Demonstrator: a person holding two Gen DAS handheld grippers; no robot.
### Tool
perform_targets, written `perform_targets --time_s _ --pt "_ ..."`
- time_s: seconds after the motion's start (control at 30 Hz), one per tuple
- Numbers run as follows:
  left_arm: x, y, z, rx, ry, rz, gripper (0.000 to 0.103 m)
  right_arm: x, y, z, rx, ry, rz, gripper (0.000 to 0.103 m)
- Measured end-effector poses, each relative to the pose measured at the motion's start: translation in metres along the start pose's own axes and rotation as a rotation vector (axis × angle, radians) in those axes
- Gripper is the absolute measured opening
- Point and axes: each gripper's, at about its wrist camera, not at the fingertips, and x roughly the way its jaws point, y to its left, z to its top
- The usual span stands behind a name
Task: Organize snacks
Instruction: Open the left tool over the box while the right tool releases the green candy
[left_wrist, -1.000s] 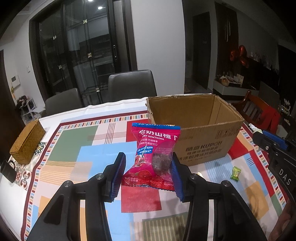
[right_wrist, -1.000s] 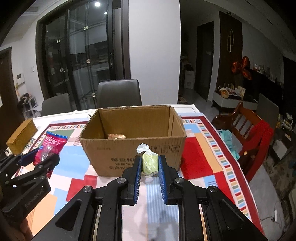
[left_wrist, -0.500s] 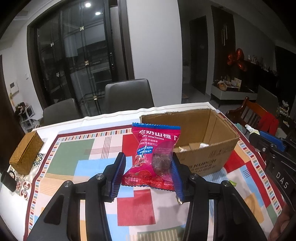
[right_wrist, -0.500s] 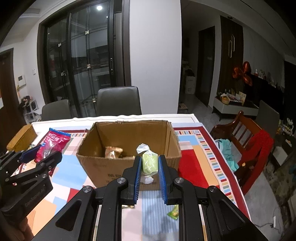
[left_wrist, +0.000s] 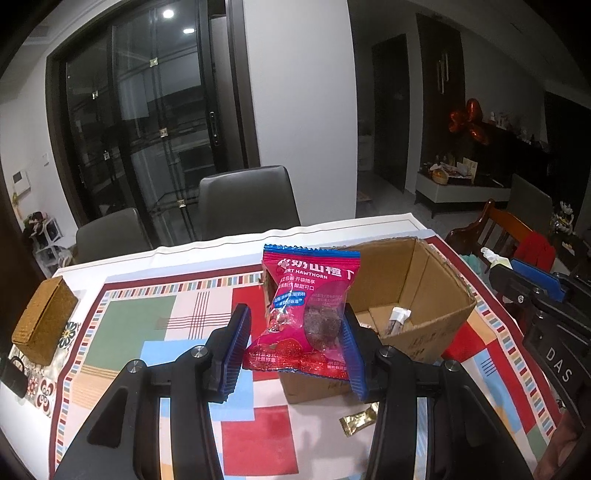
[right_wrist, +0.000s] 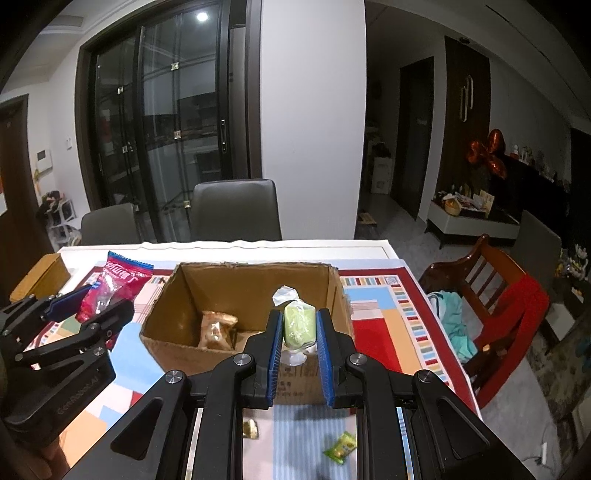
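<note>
In the left wrist view, a glossy red-and-blue plastic snack packet printed "HAWTHORN" (left_wrist: 308, 314) is being pinched near its lower half between the blue ribbed pads of the left gripper (left_wrist: 295, 343), and it is being held upright above the table, just ahead of the fingertips and over the near left corner of the open brown cardboard box (left_wrist: 410, 295) that lies ahead and to the right. The packet is being judged light, soft and crinkly, with slippery film and loose lumps inside, so a hold across the filled body rather than the thin sealed edge is being favoured. A gold-wrapped sweet (left_wrist: 359, 424) is lying on the patchwork tablecloth (left_wrist: 140, 325) below the right finger. In the right wrist view, a pale green snack in clear twisted wrapping (right_wrist: 299, 325) is being squeezed between the closed-in pads of the right gripper (right_wrist: 298, 354), directly in front of the fingertips and level with the box's near wall. It is being judged small, light and squashable, best gripped at its middle with gentle pressure. Inside the box, an orange-brown wrapped snack (right_wrist: 216, 328) is resting ahead and left, while a small green-yellow sweet (right_wrist: 341, 446) is lying on the cloth beneath the gripper.
</note>
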Motion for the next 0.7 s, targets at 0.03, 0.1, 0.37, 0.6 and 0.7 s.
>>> perform_targets --time_s 0.03,0.1,0.37,0.6,0.7 --pt "0.003 -0.001 0.002 0.000 0.002 -0.001 0.047 0.002 0.000 0.002 -0.001 0.001 0.001 0.020" --pt "0.007 -0.002 0.004 0.002 0.004 -0.003 0.047 0.006 -0.001 0.004 -0.001 0.003 0.003 0.020" --pt "0.028 -0.005 0.014 0.002 0.019 -0.011 0.047 0.024 -0.001 0.012 -0.004 0.011 0.014 0.020" --pt "0.041 -0.004 0.017 -0.002 0.030 -0.016 0.047 0.040 0.000 0.019 -0.010 0.020 0.024 0.020" --pt "0.048 -0.003 0.017 -0.007 0.036 -0.018 0.047 0.046 0.002 0.019 -0.015 0.026 0.028 0.020"
